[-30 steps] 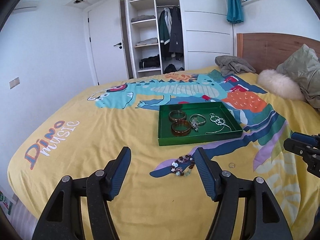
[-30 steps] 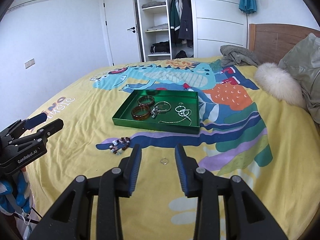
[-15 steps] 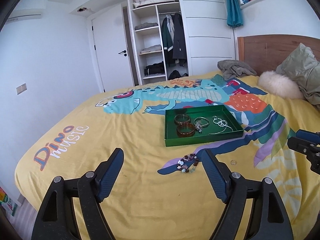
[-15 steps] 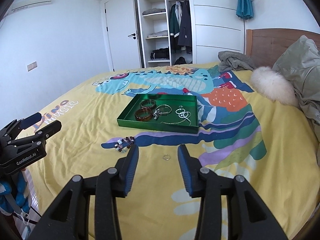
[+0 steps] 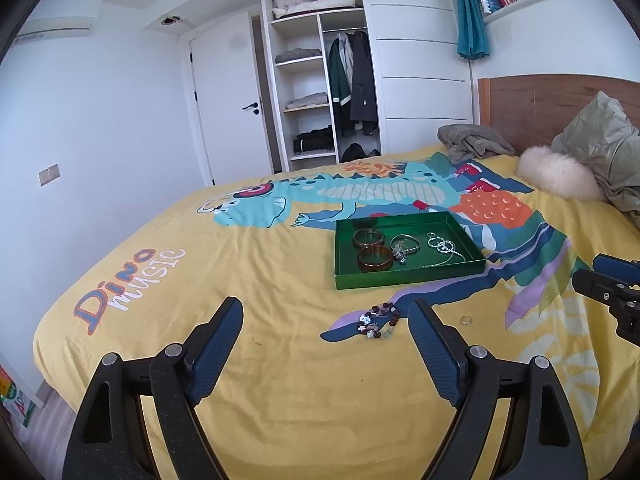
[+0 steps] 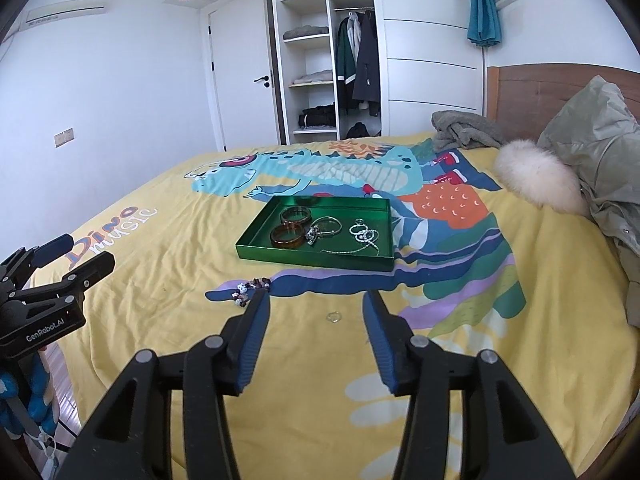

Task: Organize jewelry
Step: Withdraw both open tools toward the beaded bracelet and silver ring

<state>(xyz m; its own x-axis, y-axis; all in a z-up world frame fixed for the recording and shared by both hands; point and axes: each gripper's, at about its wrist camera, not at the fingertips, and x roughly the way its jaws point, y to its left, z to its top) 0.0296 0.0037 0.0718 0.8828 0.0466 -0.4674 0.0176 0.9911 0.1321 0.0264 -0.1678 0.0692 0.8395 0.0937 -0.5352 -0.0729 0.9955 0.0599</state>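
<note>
On the bed (image 5: 248, 364) we see the green tray (image 5: 404, 278) holding bangles and chains; beaded bracelet (image 5: 378, 320) and small ring (image 6: 333, 316) lie loose just before it. Left gripper (image 5: 324, 316) jaws opening wide, right gripper (image 6: 315, 308) jaws opening, both empty.

Left claw (image 5: 324, 324): matte black linked arms with round silver pivot screws, each finger faced with a dark blue ribbed pad. Right claw (image 6: 316, 314): same black frame, silver screws, blue ribbed pads. Seen side-on, the left body carries white "GenRobot.AI" lettering; beneath it hangs something blue, possibly a strap.
</note>
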